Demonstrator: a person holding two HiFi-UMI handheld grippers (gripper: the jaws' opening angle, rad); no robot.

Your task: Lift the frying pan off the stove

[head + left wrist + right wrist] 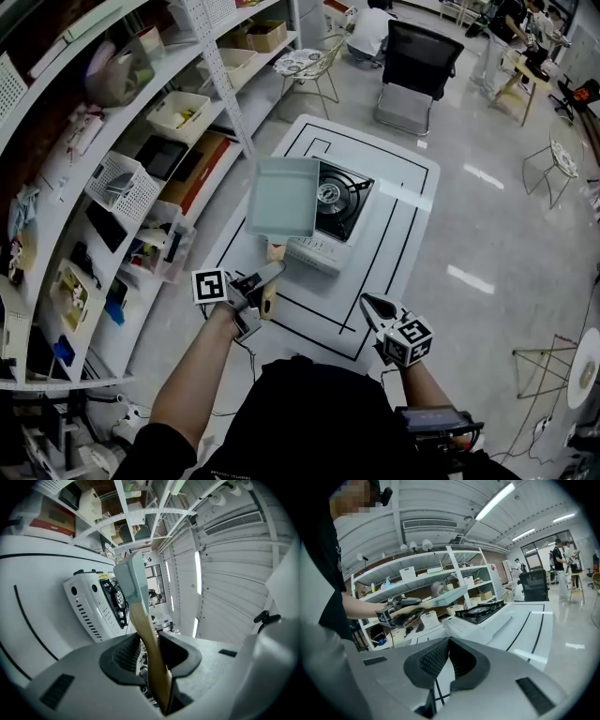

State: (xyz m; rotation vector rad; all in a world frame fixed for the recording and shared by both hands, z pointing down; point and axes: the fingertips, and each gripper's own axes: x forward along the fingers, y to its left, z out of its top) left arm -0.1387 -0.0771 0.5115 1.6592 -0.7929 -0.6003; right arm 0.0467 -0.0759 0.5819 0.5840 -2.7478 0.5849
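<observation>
From the head view, my left claw [270, 274] has the frying pan [284, 195] by its wooden handle [273, 251]. The pan hangs over the left edge of the stove [333, 214], which sits near the middle of the table [398, 178]. I judge the lift to be well along. To do it well I should hold the pan level, carry it straight up and towards the table's left edge, and not let the long handle twist in my grip, since the pan's weight sits far out from the claw. My right claw [375, 307] hovers over the table's near edge, well apart from pan and stove.

In the left gripper view, my jaws stand about half open with the handle running up between them. Both pads press on the wood, so the grip is real. The pan shows edge-on beyond the jaws, and the stove lies off to the left of it, with a gap between the two.

In the right gripper view, my right jaws are closed together with nothing between them. Beyond them the pan sits higher than the burner, clear of it as far as I can judge.
</observation>
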